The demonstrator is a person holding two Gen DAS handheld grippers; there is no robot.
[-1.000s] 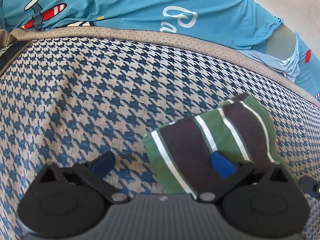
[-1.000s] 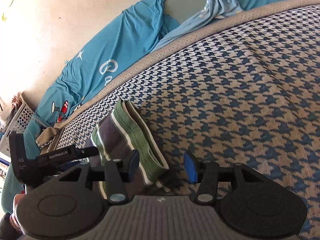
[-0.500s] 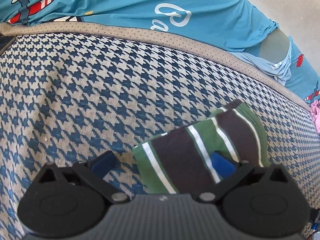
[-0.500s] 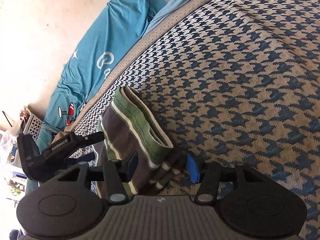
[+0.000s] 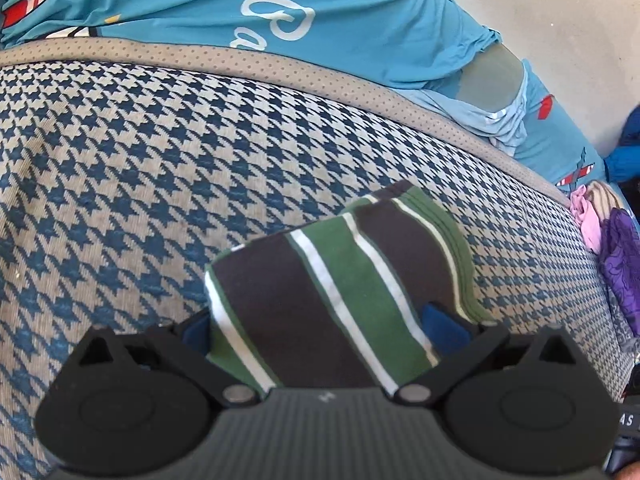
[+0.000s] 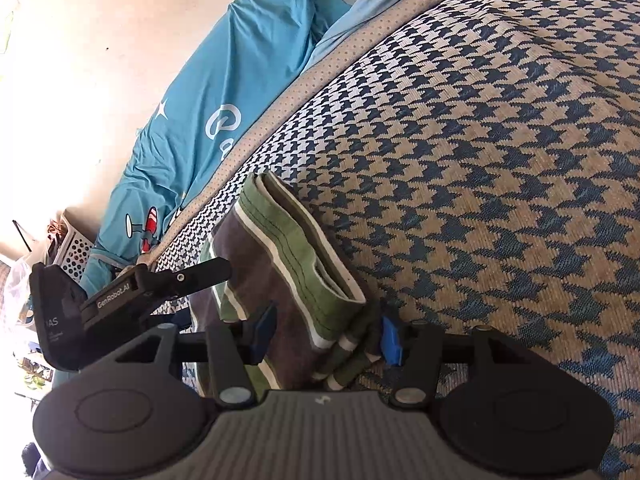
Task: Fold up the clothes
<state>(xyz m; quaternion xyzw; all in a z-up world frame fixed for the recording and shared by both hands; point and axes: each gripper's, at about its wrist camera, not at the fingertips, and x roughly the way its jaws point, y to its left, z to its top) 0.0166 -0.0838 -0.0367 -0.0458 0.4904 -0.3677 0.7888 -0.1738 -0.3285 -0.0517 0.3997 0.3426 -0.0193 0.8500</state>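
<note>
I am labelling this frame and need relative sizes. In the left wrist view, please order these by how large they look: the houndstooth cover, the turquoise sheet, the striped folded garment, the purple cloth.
1. houndstooth cover
2. turquoise sheet
3. striped folded garment, though it lies nearest the camera, which enlarges it
4. purple cloth, cut off at the picture's edge
</note>
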